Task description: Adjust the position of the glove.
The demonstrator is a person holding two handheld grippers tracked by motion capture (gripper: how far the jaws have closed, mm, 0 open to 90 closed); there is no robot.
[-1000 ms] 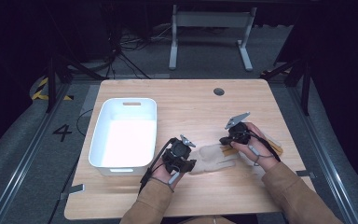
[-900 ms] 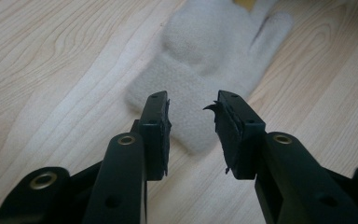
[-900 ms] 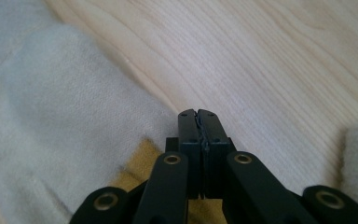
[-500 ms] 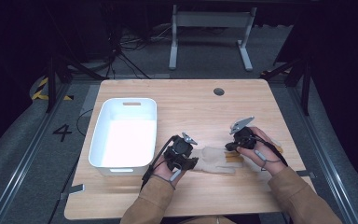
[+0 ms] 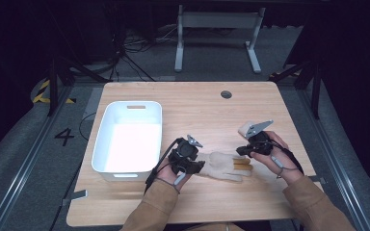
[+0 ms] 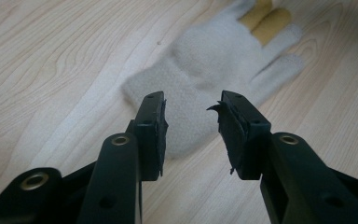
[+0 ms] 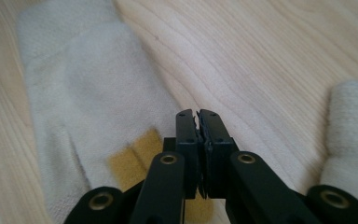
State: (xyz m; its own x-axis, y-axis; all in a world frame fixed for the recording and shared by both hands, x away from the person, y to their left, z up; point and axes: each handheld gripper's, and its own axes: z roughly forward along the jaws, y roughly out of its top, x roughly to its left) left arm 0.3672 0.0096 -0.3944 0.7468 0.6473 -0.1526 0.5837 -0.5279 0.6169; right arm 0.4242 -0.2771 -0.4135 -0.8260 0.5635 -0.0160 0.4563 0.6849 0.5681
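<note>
A cream knit glove [image 5: 220,166] lies flat on the wooden table [image 5: 197,115], with yellow fingers [image 5: 243,164] showing from under its own. My left gripper [image 5: 200,166] is at the cuff end. Its jaws stand open on either side of the cuff [image 6: 186,107] without pressing it. My right gripper [image 5: 238,150] hovers just above the glove's [image 7: 98,93] finger end, beside the yellow patch [image 7: 135,154]. Its jaws have just been opening, but the pads [image 7: 199,121] still look closed together with nothing between them.
A white plastic tub [image 5: 103,139] stands on the left part of the table, close to my left hand. A round cable hole [image 5: 226,94] is at the back. More cream fabric [image 7: 349,140] lies at the right edge of the right gripper view.
My right gripper has drawn a little to the right and up from the glove's fingers. The left gripper has stayed at the cuff.
</note>
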